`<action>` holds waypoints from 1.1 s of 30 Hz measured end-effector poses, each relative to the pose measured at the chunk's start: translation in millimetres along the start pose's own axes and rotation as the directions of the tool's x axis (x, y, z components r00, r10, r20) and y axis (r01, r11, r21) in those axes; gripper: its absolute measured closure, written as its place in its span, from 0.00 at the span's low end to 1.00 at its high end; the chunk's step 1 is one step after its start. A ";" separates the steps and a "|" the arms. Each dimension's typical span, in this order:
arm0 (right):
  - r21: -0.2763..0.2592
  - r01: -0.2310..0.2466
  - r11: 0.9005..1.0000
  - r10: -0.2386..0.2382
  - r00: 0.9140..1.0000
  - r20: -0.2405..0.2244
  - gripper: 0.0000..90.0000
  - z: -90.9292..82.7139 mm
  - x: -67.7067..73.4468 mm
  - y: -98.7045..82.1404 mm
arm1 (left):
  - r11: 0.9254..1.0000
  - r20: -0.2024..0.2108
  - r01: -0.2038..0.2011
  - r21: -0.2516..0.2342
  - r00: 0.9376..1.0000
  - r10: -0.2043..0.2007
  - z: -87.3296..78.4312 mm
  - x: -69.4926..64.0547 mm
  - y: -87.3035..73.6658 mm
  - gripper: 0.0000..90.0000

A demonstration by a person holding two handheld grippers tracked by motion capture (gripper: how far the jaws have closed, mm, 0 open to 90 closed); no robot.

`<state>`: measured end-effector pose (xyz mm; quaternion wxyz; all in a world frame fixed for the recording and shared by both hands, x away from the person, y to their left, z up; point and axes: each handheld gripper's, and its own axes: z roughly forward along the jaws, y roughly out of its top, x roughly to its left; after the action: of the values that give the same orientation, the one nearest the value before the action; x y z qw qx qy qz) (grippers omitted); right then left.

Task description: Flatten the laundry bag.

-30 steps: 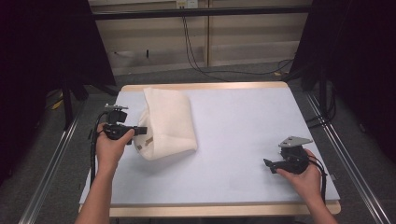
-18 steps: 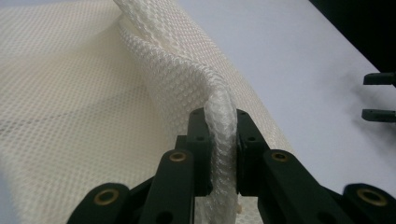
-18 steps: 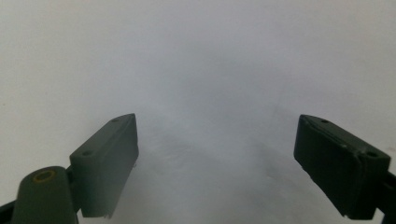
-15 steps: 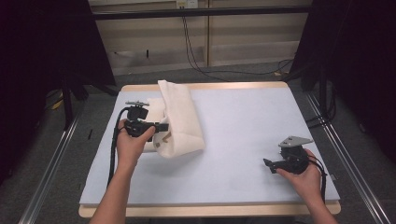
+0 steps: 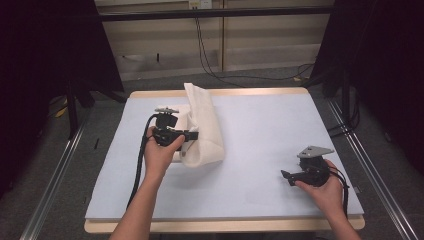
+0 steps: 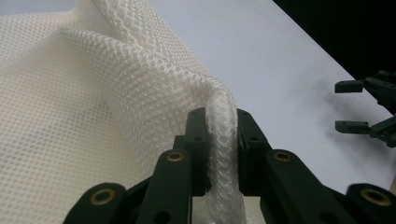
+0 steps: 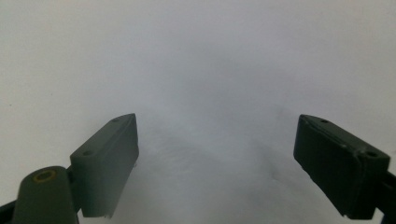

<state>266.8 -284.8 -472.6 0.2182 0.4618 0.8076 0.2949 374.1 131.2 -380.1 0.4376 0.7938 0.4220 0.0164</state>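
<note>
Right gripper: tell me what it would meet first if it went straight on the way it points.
The right gripper points left across the pale blue table mat, jaws open and empty. Ahead lies bare mat; farther along, probably the white mesh cloth pinched by the left gripper, though depth is unclear.

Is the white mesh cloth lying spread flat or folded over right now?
Folded over: the left gripper pinches the mesh cloth edge, lifting it over itself.

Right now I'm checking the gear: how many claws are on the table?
2. The left claw is shut on the white mesh cloth near the middle-left; the right claw rests open near the table's front right.
</note>
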 end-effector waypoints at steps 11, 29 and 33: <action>0.008 -0.004 1.000 0.004 1.000 -0.003 0.16 1.1 2.1 0.0 | 1.000 0.019 -0.029 0.003 0.999 0.029 12.3 -14.8 8.8 0.83; -0.006 0.006 1.000 -0.006 0.999 -0.041 0.15 3.7 8.1 3.2 | 0.997 0.061 -0.077 -0.001 0.995 0.077 45.4 -43.5 36.5 0.57; -0.002 0.002 1.000 -0.003 0.999 -0.043 0.15 4.6 7.7 2.8 | 0.998 0.048 -0.071 -0.003 0.996 0.071 38.9 -40.9 42.5 0.37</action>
<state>267.7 -275.7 -474.7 0.2018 0.4541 0.8123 0.3054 391.1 65.7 -359.9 0.4471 0.8082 0.3831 0.0130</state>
